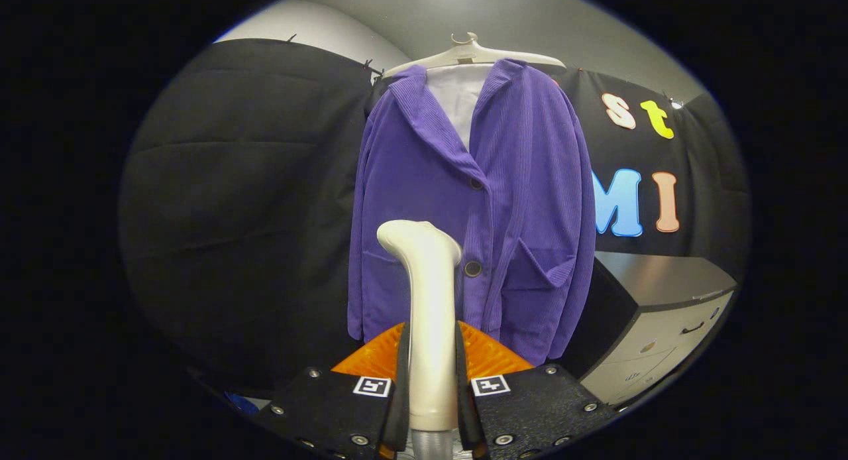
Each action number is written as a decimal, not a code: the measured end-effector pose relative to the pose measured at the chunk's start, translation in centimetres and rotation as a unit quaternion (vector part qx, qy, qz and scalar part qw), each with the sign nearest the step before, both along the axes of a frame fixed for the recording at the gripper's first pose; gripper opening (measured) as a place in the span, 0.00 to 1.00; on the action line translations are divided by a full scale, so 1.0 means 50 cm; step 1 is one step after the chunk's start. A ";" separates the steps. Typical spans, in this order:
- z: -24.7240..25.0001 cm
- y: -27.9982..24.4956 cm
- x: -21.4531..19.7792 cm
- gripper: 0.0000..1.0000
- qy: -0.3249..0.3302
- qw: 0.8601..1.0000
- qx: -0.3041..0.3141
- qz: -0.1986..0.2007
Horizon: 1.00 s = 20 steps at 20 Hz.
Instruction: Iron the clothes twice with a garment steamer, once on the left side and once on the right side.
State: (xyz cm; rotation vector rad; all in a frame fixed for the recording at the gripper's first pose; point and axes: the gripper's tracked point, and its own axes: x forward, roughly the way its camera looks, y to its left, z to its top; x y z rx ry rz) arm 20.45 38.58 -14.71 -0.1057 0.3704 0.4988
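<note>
A purple corduroy jacket (483, 208) hangs on a white hanger (472, 54) in front of the black booth wall, with a white lining showing at the collar. My gripper (432, 344) is shut on the handle of a cream garment steamer (429, 294), both fingers pressing its sides. The steamer stands upright between the fingers, its bent head pointing left, in front of the jacket's lower left panel. How far the head is from the cloth cannot be told. A grey hose end shows below the handle.
A grey cabinet with drawers (662, 321) stands to the right of the jacket, close to its right sleeve. Black cloth wall (245, 201) hangs to the left and behind the jacket.
</note>
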 end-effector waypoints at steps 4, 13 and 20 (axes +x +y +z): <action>-0.054 -0.013 -0.030 0.30 0.016 1.000 -0.015 0.004; -0.196 -0.065 -0.071 0.30 0.078 0.996 -0.031 -0.019; -0.206 -0.163 -0.144 0.30 0.094 0.995 -0.004 -0.041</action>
